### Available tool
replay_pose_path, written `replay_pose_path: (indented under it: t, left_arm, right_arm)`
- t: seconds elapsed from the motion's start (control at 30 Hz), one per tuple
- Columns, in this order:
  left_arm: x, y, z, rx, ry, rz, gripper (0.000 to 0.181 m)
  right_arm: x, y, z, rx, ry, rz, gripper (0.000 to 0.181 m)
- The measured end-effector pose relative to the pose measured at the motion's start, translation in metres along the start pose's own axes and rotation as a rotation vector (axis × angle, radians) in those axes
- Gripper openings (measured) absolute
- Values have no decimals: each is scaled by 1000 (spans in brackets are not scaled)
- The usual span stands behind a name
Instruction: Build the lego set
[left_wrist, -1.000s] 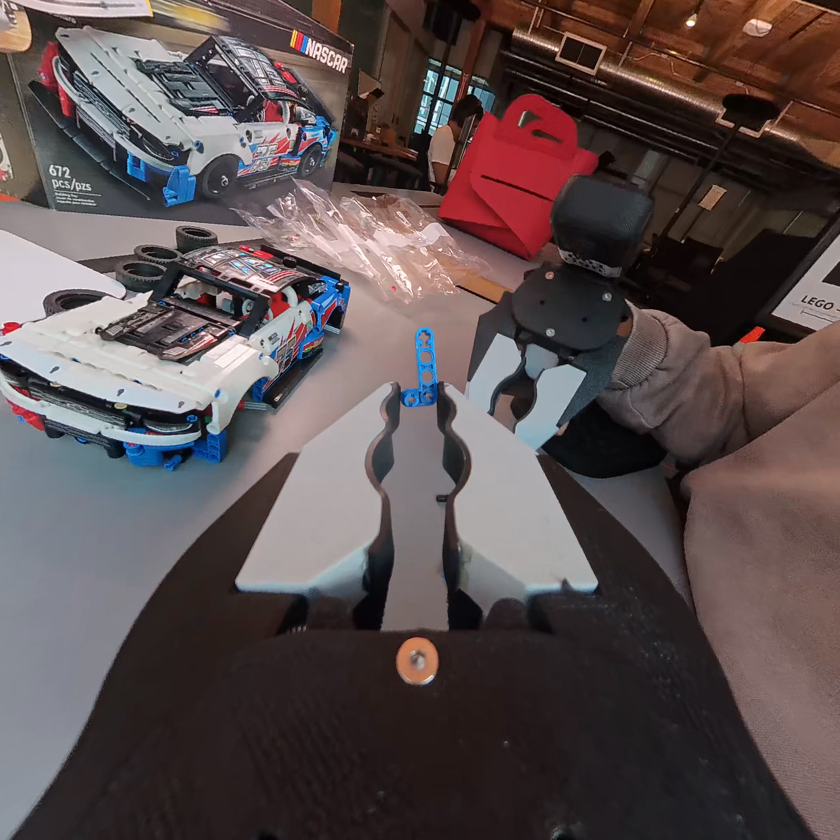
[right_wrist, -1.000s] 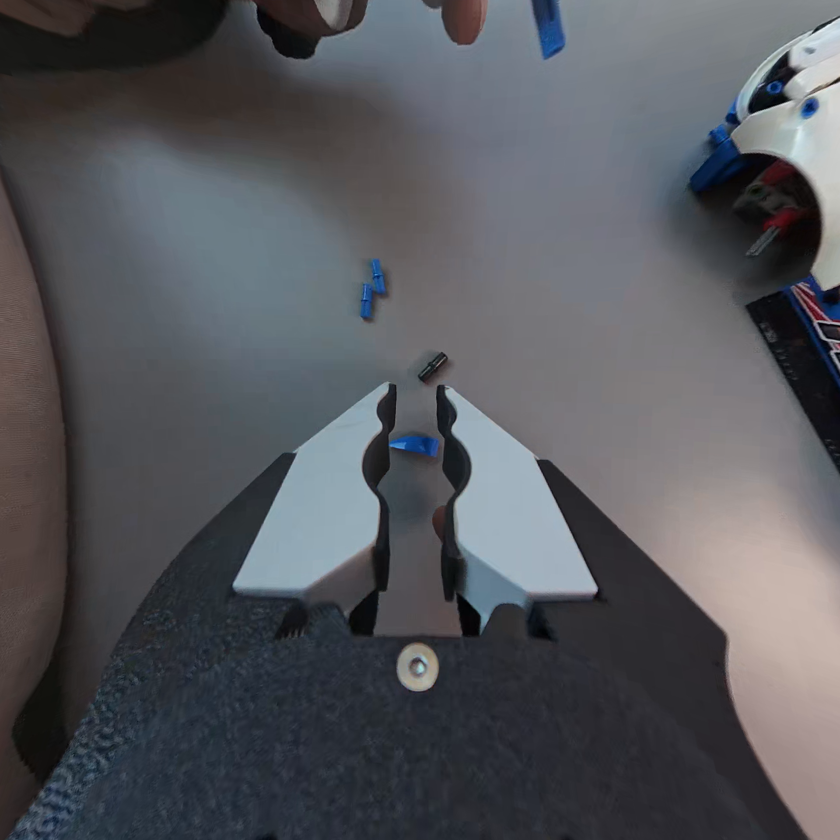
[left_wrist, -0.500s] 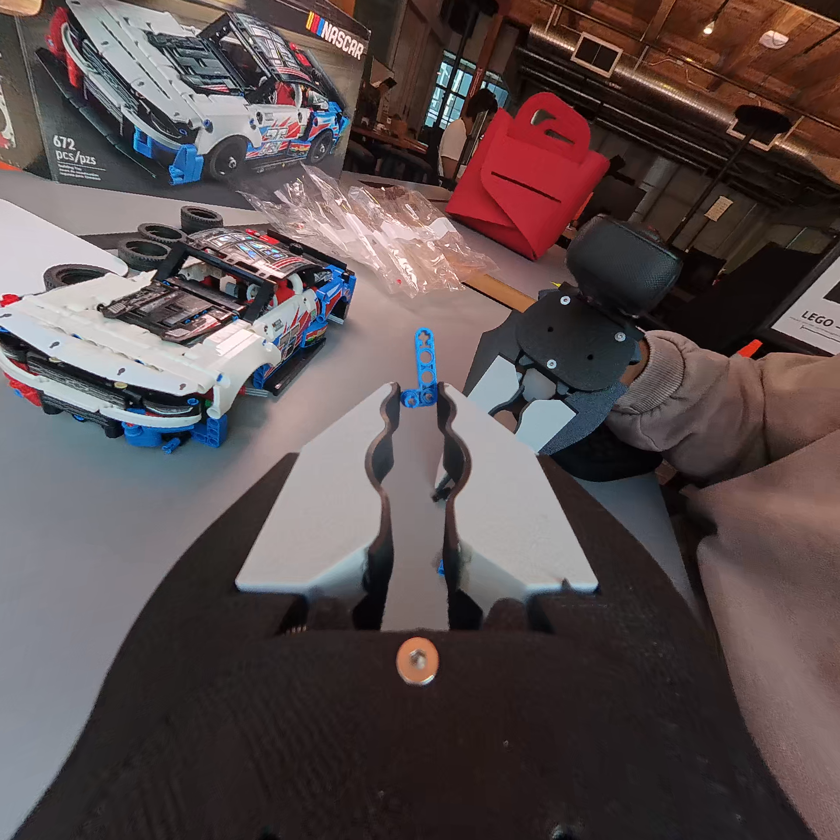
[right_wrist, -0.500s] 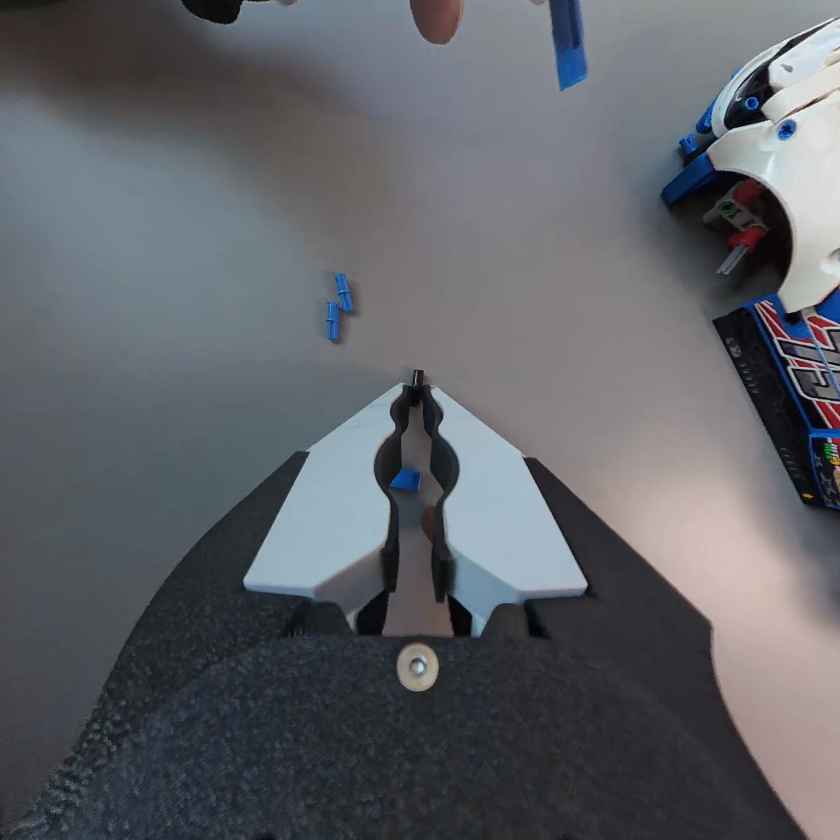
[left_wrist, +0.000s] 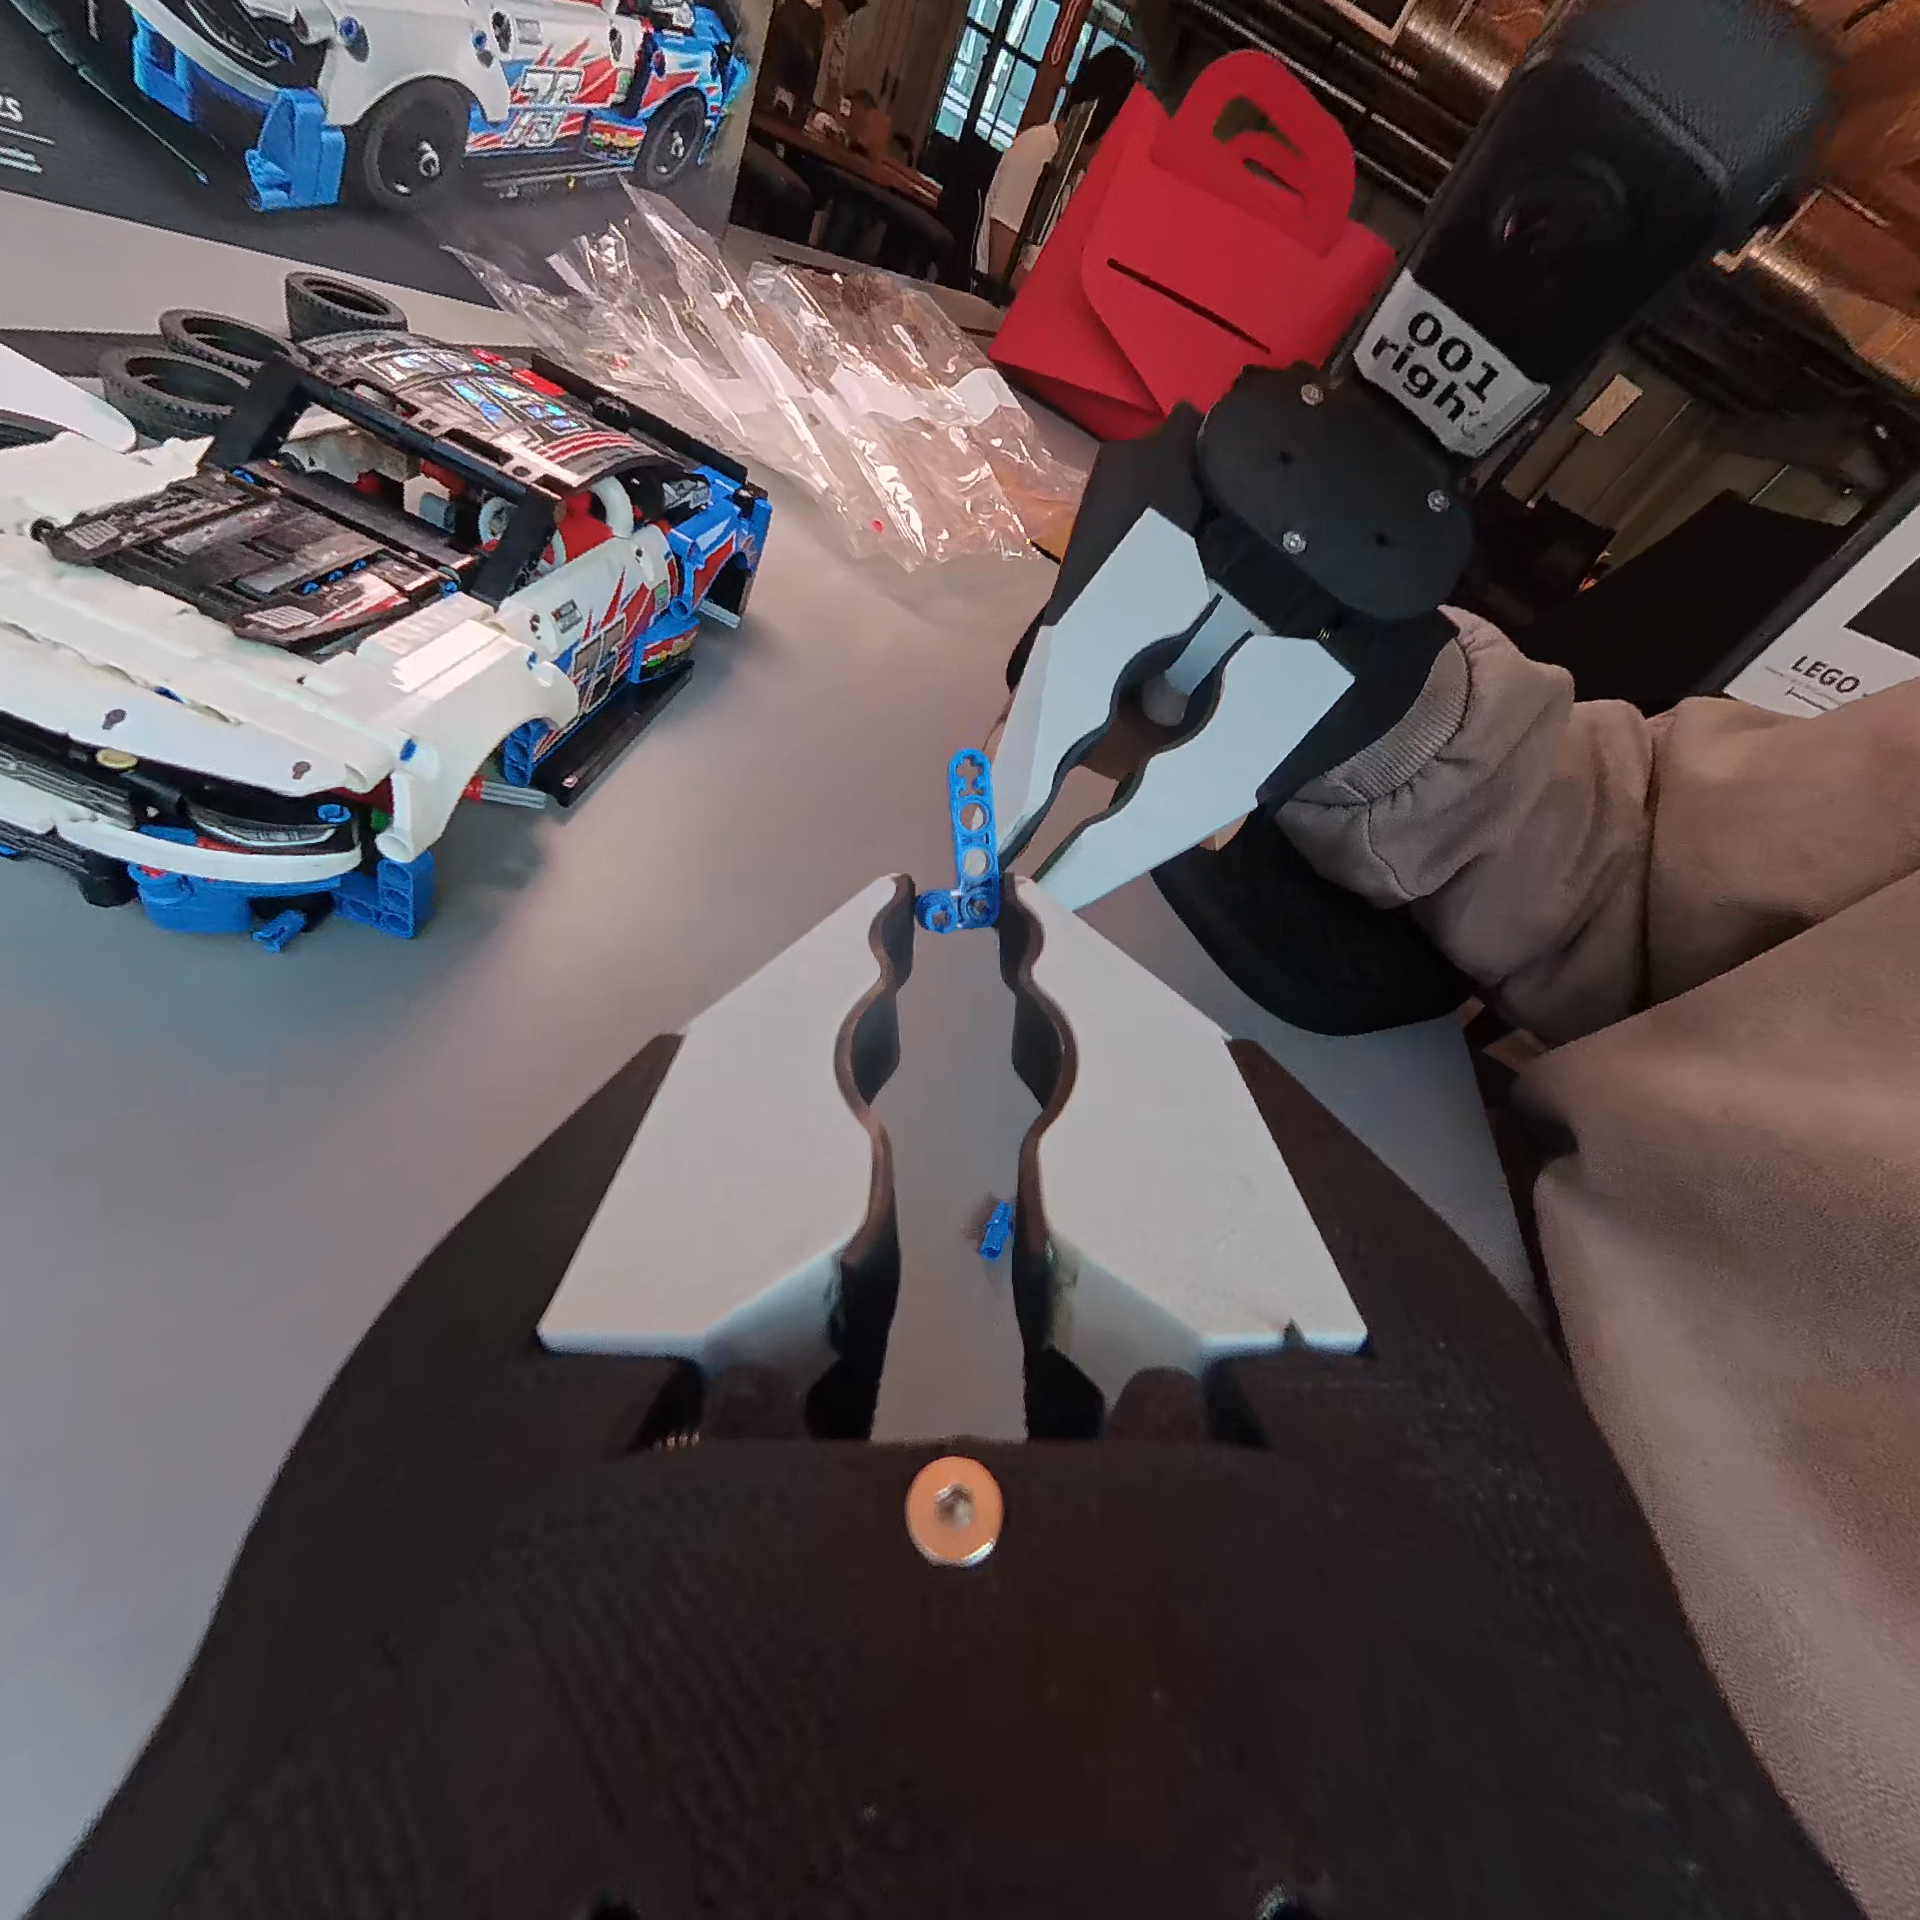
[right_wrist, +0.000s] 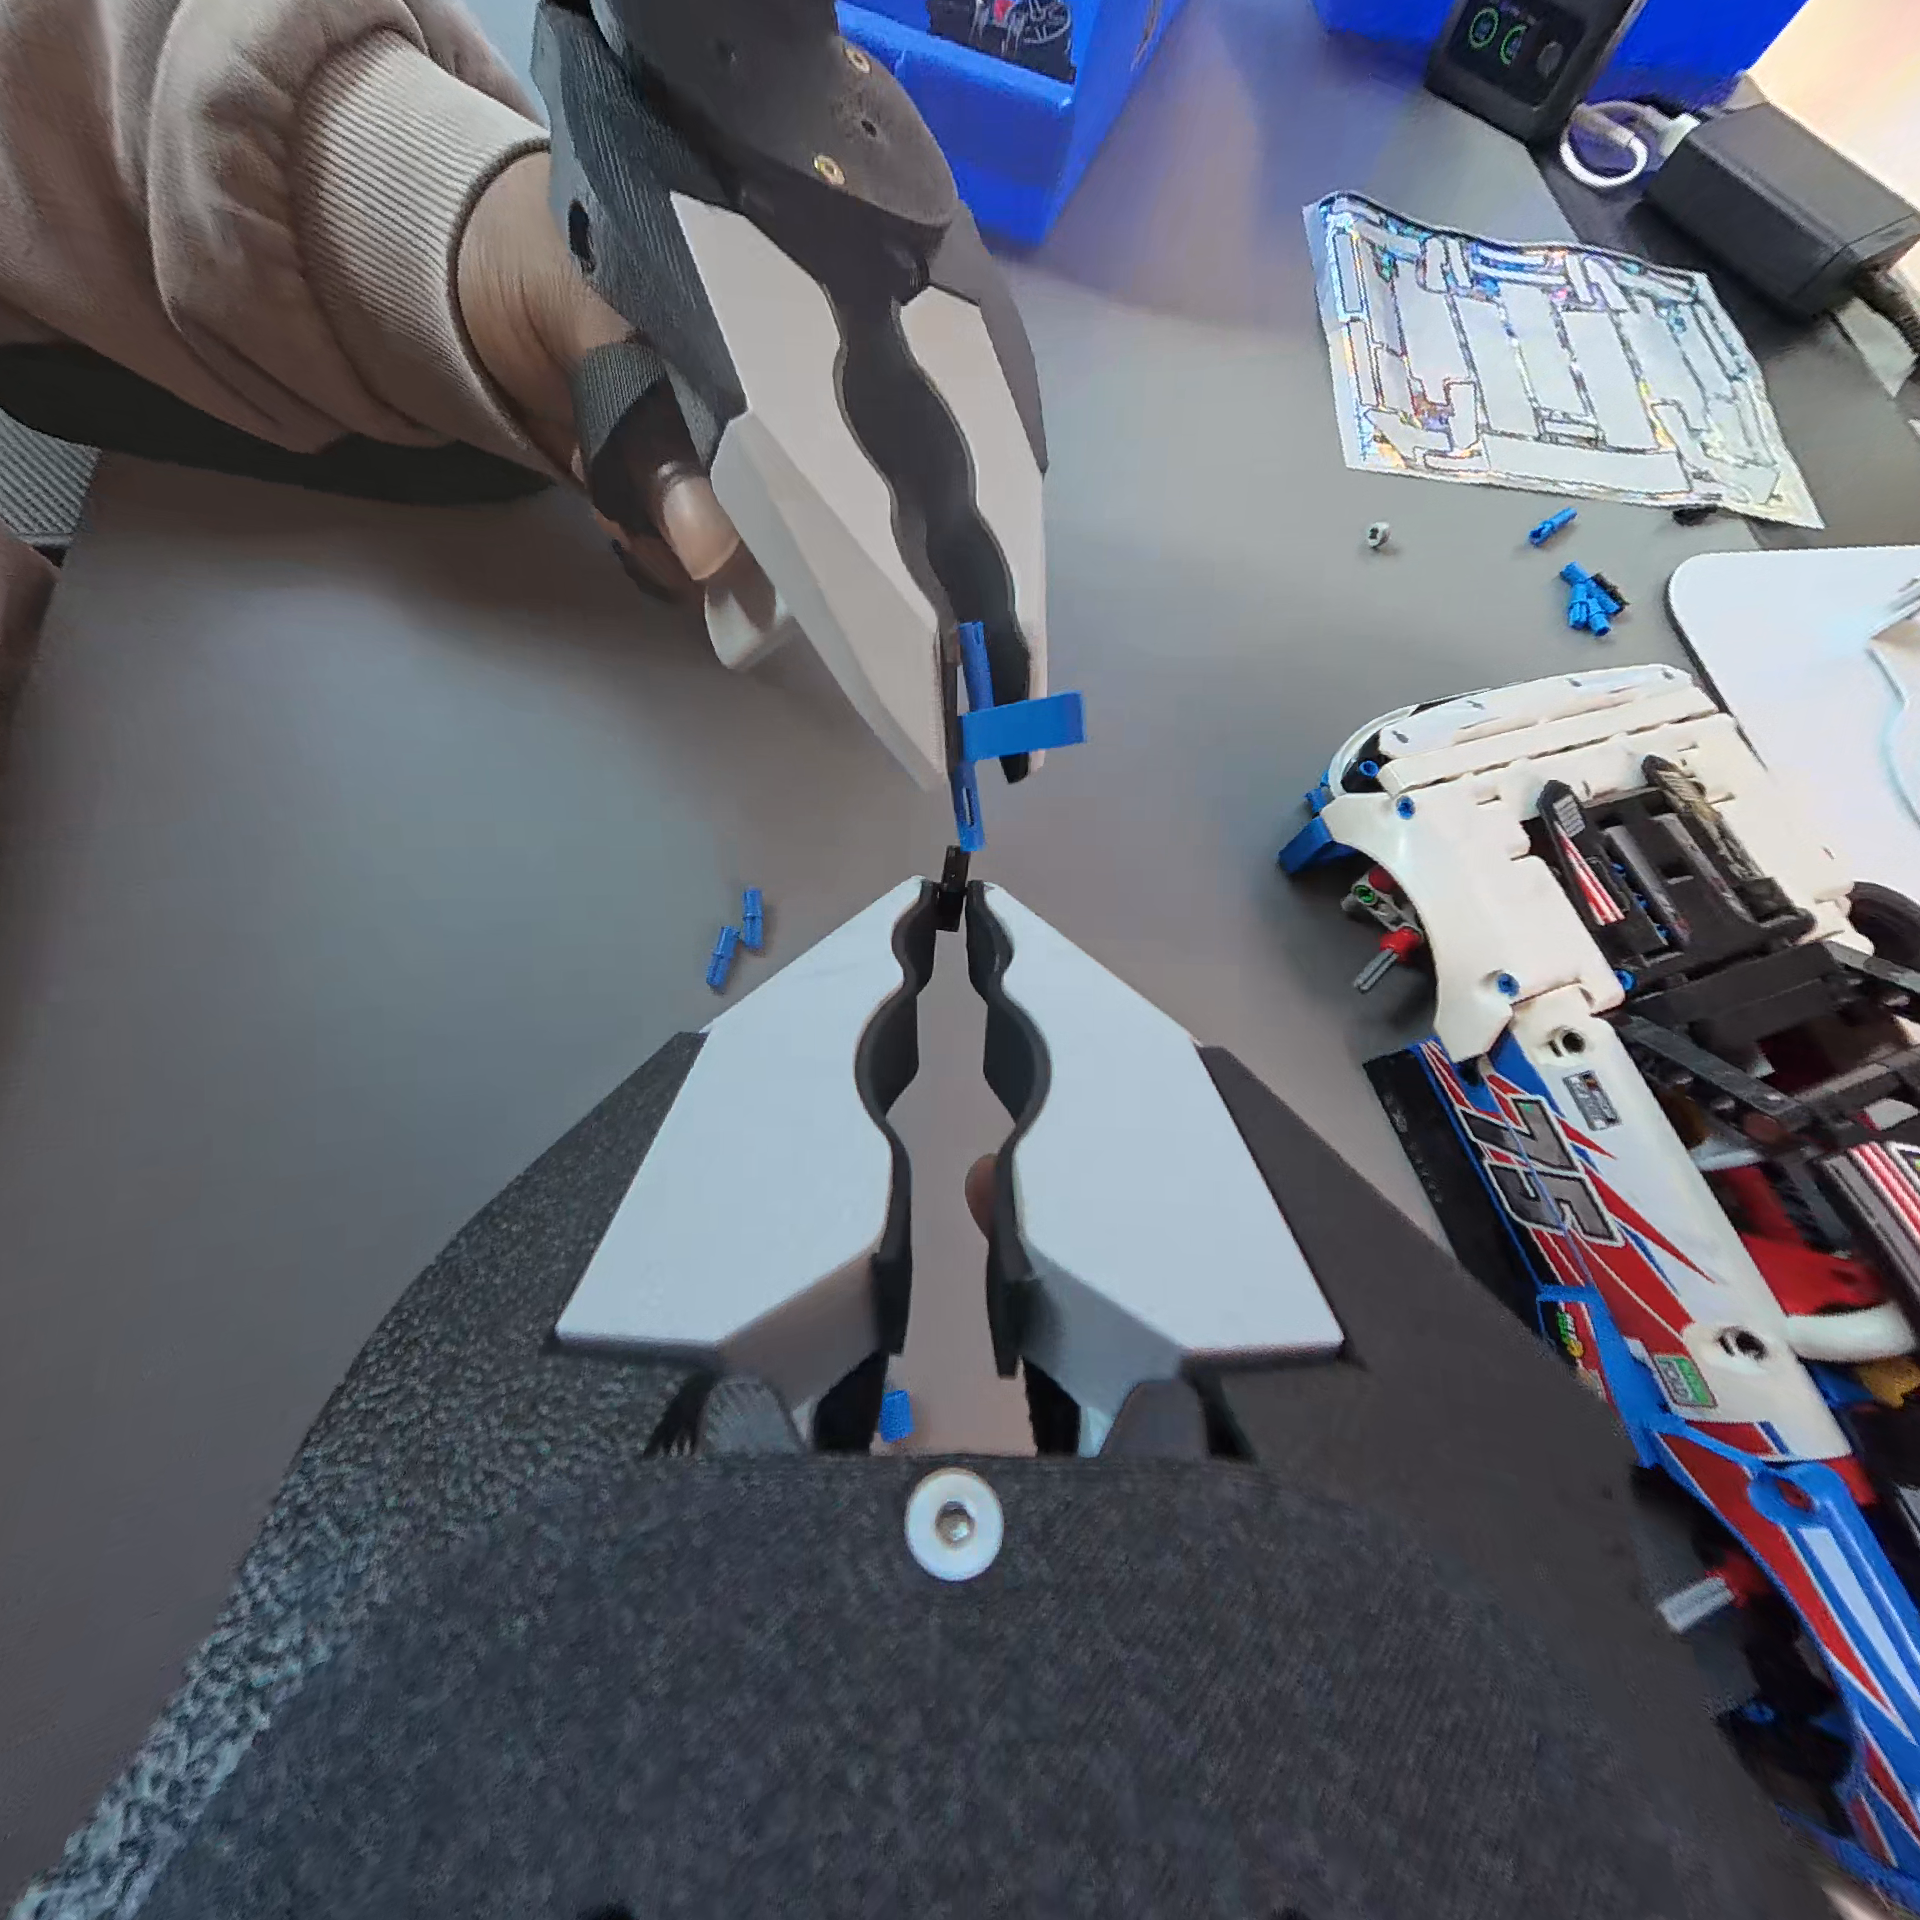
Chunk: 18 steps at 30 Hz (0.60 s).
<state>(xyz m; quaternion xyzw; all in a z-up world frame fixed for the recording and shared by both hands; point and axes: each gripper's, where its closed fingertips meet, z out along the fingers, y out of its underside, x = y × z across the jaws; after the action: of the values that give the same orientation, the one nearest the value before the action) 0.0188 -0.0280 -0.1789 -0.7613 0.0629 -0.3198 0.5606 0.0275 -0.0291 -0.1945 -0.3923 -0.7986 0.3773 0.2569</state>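
In the left wrist view, the left tongs (left_wrist: 958, 902) are clenched on a small blue L-shaped beam (left_wrist: 968, 842) at their very tips, in the middle of the frame. The long arm of the beam stands up above the tips, and its short foot sits between them. The right tongs (left_wrist: 1023, 847) come down from the upper right of this frame, and their tips are just beside the upright arm of the beam.

In the right wrist view, the right tongs (right_wrist: 948, 902) grasp a short black pin (right_wrist: 951, 896) at their tips, a little above the middle of the frame. The pin points up toward the left tongs (right_wrist: 977, 748), which reach in from the upper left with the beam (right_wrist: 1020, 723). A blue pin (right_wrist: 971, 805) hangs down from the beam, and its lower end is just above the black pin; whether they touch cannot be told.

Two loose blue pins (right_wrist: 736, 935) lie on the grey surface (right_wrist: 312, 831), near the right tongs on the left side. The half-built car (right_wrist: 1621, 997) lies at the right edge of this frame, well apart from both tongs. A sticker sheet (right_wrist: 1538, 364) lies in the upper right. In the left wrist view, clear plastic bags (left_wrist: 790, 384) and a red bag (left_wrist: 1184, 249) are in the upper part.
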Motion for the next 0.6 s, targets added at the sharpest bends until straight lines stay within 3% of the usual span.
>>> replay_pose_path:
  t: [0.6]
  left_arm:
    - [0,20,4,-125,56,53,13]
  right_arm:
    - [4,-1,-10,117,-67,45,3]
